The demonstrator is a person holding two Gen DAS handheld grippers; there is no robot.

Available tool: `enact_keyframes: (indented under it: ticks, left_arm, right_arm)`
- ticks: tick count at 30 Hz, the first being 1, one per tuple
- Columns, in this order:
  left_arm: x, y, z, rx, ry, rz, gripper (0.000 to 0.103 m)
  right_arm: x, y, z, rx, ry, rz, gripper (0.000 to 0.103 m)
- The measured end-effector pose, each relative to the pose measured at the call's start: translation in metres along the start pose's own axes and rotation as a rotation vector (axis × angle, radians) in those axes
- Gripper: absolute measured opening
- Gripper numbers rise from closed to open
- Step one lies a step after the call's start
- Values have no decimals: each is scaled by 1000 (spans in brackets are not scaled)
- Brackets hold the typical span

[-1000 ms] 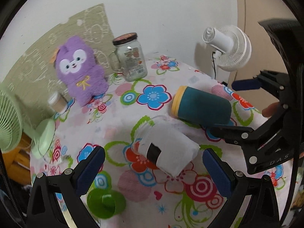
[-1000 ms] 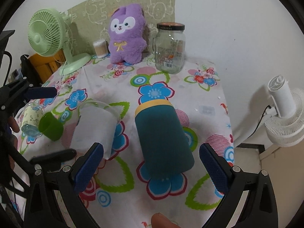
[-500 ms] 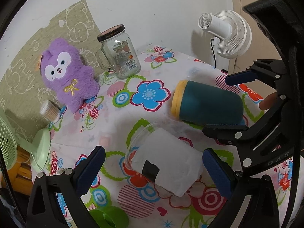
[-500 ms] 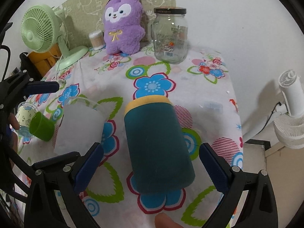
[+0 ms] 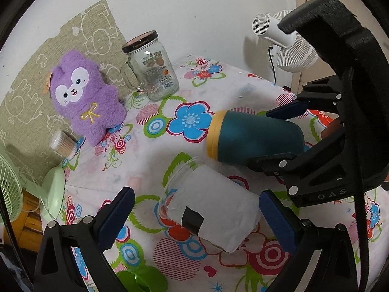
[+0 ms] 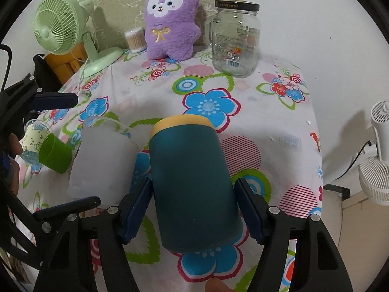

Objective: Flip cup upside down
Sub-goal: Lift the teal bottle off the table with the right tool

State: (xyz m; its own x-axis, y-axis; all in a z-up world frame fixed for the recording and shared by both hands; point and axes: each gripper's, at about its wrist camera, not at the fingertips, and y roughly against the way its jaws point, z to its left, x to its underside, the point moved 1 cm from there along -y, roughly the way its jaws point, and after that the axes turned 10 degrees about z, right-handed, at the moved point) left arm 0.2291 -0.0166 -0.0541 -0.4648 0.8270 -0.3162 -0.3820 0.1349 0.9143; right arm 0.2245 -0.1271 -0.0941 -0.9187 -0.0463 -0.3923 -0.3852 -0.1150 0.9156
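Note:
A teal cup with a yellow rim (image 6: 192, 185) lies on its side on the floral tablecloth, mouth facing away. My right gripper (image 6: 193, 209) has its jaws on both sides of the cup's lower body, touching or nearly touching it. The cup also shows in the left wrist view (image 5: 255, 138). A clear cup wrapped in white paper (image 5: 209, 206) lies on its side beside it. My left gripper (image 5: 194, 216) is open, its jaws on either side of the white cup with gaps. The white cup shows in the right wrist view (image 6: 102, 163).
A purple plush (image 6: 170, 19), a glass jar with a black lid (image 6: 235, 41), a swab tub (image 6: 135, 40) and a green fan (image 6: 63, 24) stand at the back. A small green cup (image 6: 54, 155) lies at the left. A white fan (image 6: 379, 155) stands off the table's right edge.
My right gripper has moved forward and narrowed around the teal cup. My left gripper has moved forward around the white cup and stays open.

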Motion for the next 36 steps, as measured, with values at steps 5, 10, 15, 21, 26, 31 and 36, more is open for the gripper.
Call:
enact_keyframes:
  ticks: [5, 10, 15, 21, 26, 31, 36]
  left_arm:
    - [4, 7, 2, -2, 7, -5, 103]
    - [9, 14, 2, -1, 7, -12, 103]
    - [13, 21, 1, -7, 5, -17, 103]
    - [16, 23, -2, -16, -7, -15, 103]
    - [16, 22, -2, -8, -2, -14, 103]
    - [17, 20, 1, -3, 2, -10, 103]
    - [17, 18, 3, -4, 6, -6, 103]
  right_arm:
    - [4, 6, 0, -12, -8, -9, 71]
    - [8, 16, 2, -18, -11, -30, 71]
    - [14, 12, 7, -11, 9, 3, 70]
    - [13, 6, 13, -16, 50, 43, 70]
    - [9, 4, 14, -57, 60, 63, 70]
    - [5, 2, 17, -74, 101, 108, 70]
    - [-2, -7, 22, -77, 123, 175, 71]
